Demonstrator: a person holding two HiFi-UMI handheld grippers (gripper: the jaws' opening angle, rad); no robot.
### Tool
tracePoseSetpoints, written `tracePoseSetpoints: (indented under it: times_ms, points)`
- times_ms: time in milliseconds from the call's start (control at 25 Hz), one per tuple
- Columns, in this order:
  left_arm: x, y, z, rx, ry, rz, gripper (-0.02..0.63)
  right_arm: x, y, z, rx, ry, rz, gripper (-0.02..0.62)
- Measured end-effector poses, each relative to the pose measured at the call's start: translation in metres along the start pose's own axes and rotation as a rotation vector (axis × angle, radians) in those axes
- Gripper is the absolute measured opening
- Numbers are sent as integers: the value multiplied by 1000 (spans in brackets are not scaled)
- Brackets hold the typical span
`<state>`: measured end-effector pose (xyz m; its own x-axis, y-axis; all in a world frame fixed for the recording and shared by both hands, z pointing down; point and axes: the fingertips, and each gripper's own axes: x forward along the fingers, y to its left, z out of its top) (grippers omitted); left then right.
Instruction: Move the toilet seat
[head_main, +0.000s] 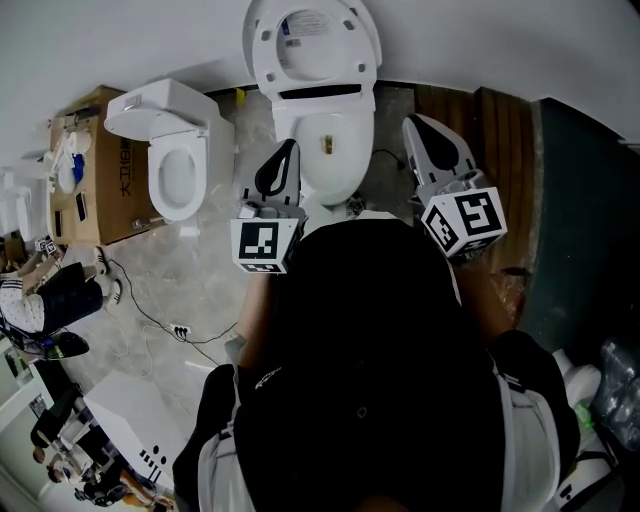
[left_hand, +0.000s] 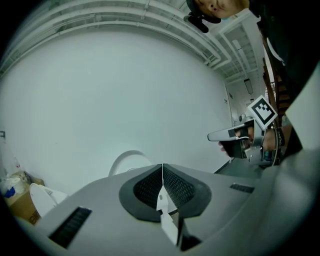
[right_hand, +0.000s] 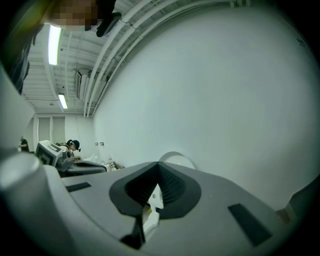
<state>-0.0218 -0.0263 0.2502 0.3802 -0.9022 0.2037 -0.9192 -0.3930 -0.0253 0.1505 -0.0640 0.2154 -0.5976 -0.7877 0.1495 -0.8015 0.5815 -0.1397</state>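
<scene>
Toilet seat (head_main: 312, 45) stands raised, tipped back against the wall behind the bowl (head_main: 330, 150). The ring and lid seem to lie together, though I cannot separate them for certain.

Left gripper (head_main: 288, 150) is level at the bowl's left flank and right gripper (head_main: 412, 122) at its right. Both pairs of jaws are clenched on nothing, and neither touches the seat.

Judgement: an upright seat fits either one just swung up or one waiting to be lowered, and the frames do not settle which. Any handling should take the free rim, not the hinge end. It should follow the hinge arc slowly, with one gripper steadying, so the seat neither slams nor twists.

Writing: a label (head_main: 300, 25) on the raised underside is too small to read. The cardboard box (head_main: 90, 170) behind the second toilet (head_main: 178, 150) carries dark print, also illegible.
</scene>
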Motion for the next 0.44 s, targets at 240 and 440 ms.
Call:
tracePoseSetpoints:
  times_ms: [240, 440]
  points:
    - [-11, 3, -2, 0, -17, 37, 14, -3, 14, -9, -26, 18, 25, 14]
    - [-16, 4, -5, -3, -18, 48, 14, -5, 14, -13, -39, 23, 24, 14]
